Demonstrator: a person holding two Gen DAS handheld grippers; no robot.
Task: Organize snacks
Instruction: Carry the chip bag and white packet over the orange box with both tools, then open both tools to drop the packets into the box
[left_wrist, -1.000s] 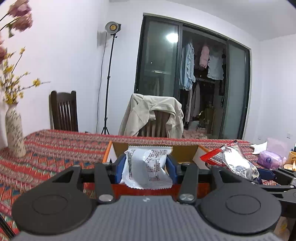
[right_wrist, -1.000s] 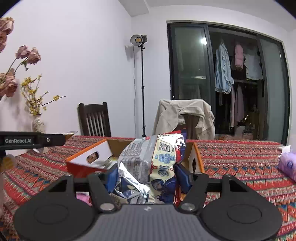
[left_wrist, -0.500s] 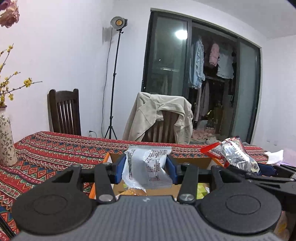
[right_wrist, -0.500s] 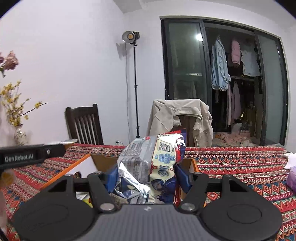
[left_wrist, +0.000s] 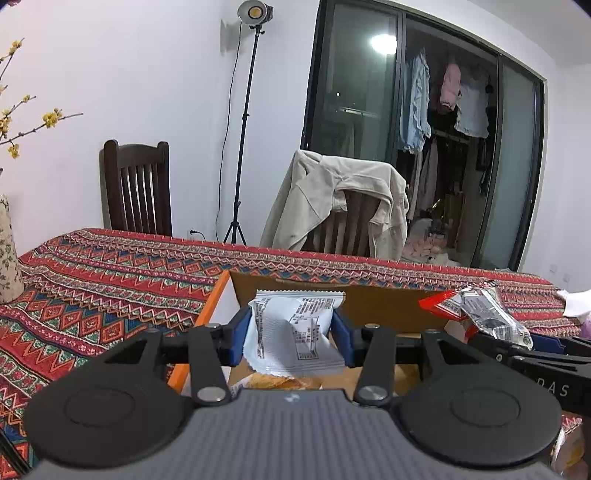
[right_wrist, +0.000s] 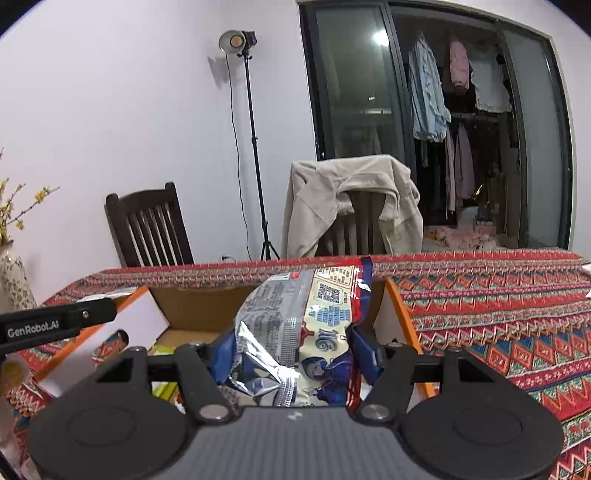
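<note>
The left gripper (left_wrist: 291, 334) is clenched on a white snack packet (left_wrist: 295, 332): its blue pads (left_wrist: 236, 334) press both side edges, and the packet stands upright between them, printed text facing the camera. The packet hangs above the open cardboard box (left_wrist: 384, 306), over its near left part, with the box's orange left edge just to the left of it. Something orange-brown lies inside the box directly under the packet; what it is cannot be told.

The right gripper (right_wrist: 291, 350) grasps a silver and blue snack bag (right_wrist: 299, 332), crumpled, with a red top edge and a cartoon figure on its front. Its pads squeeze the bag's lower part, and the bag rises above them, over the middle of the same box (right_wrist: 192, 306). In the left wrist view this bag (left_wrist: 480, 314) sits at the box's right side, held by the other tool.

The box stands on a table covered by a red patterned cloth (left_wrist: 110, 280). Beyond the box, at the table's far side, a chair with a beige jacket (left_wrist: 340, 203) draped on it stands near a lamp stand (left_wrist: 243, 122). A dark wooden chair (left_wrist: 136, 192) is left of the lamp, and a patterned vase (left_wrist: 7, 258) stands well to the box's left.
</note>
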